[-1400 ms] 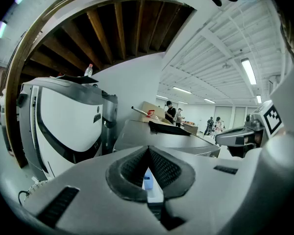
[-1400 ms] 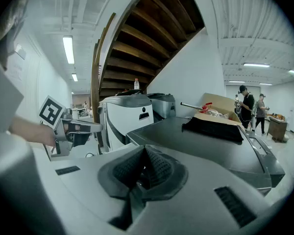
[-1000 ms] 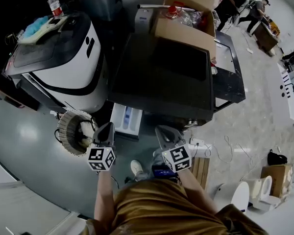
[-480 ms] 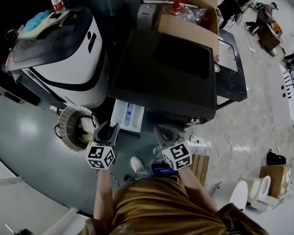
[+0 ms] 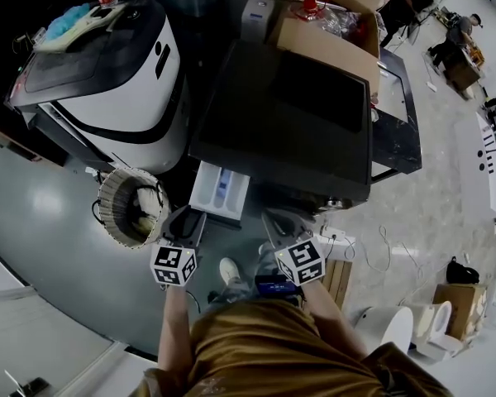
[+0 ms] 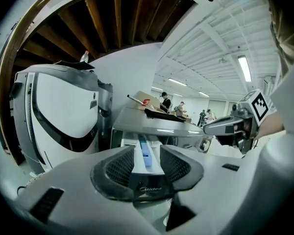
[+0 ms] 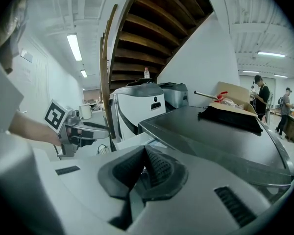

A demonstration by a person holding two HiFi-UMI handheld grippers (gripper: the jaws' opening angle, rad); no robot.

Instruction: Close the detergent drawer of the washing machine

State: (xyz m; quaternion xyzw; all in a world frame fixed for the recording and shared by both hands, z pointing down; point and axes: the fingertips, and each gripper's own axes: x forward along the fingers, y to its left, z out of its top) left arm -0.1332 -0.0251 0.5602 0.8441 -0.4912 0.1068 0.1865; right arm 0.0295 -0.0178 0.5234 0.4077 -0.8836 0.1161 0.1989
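The detergent drawer (image 5: 221, 192) is standing pulled out from the front of the dark washing machine (image 5: 289, 122), at the left end of that front as the person is facing it. Its white tray and a blue insert are showing.

The left gripper (image 6: 147, 166) is pointing at the drawer from just in front of the machine. Its jaws have just been opening and are now standing apart. The drawer's dark front panel is showing in the gap between the two pads, but the pads are not pressing on it. Whether the panel is inside the gap or just beyond it, I cannot tell.

The right gripper (image 7: 142, 173) is hanging in front of the machine too, near the middle of its front and apart from the drawer. Its jaws are lying together, with nothing between them.

A white machine (image 5: 116, 81) is standing to the left of the washing machine, and a round basket (image 5: 131, 208) is sitting on the floor near the washing machine's front left corner. A cardboard box (image 5: 331, 35) is resting at the washing machine's far edge.
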